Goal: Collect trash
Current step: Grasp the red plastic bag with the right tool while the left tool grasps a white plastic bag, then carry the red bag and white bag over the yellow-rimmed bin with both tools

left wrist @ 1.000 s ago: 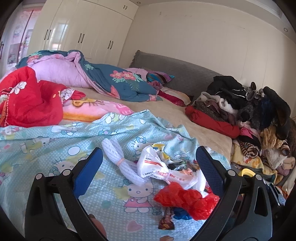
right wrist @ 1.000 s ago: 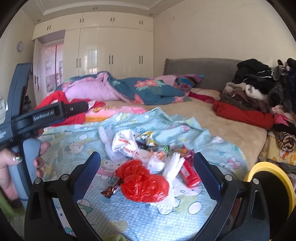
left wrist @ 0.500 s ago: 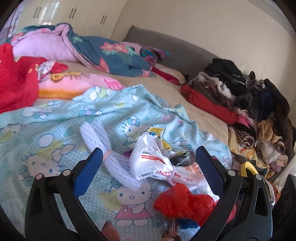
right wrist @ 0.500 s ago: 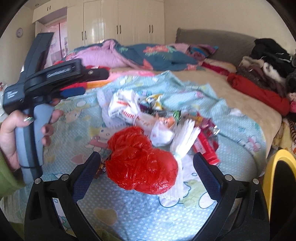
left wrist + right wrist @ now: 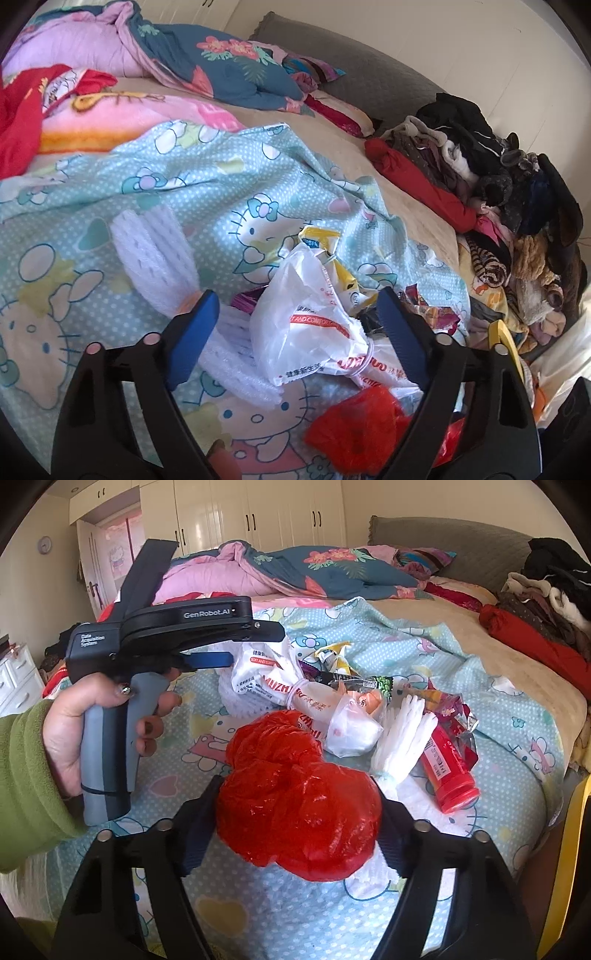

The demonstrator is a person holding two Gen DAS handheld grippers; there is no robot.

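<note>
jaws of the left gripper [image 5: 295, 325] stand wide around a white plastic bag [image 5: 306, 328], while the right gripper [image 5: 299, 808] brackets a red plastic bag [image 5: 299, 805], also wide.

A pale-blue cartoon-cat bedsheet [image 5: 207, 192] covers the bed; beyond it a floral teal quilt [image 5: 221, 70], to its right a heaped clothes pile [image 5: 491, 192].

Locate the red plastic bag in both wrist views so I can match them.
Left wrist: red plastic bag sits bottom centre-right, just below the white printed bag.
Right wrist: red plastic bag fills the lower centre between the right gripper fingers.
Shared landmark: the white printed bag, lying beyond the red one in both.
</note>
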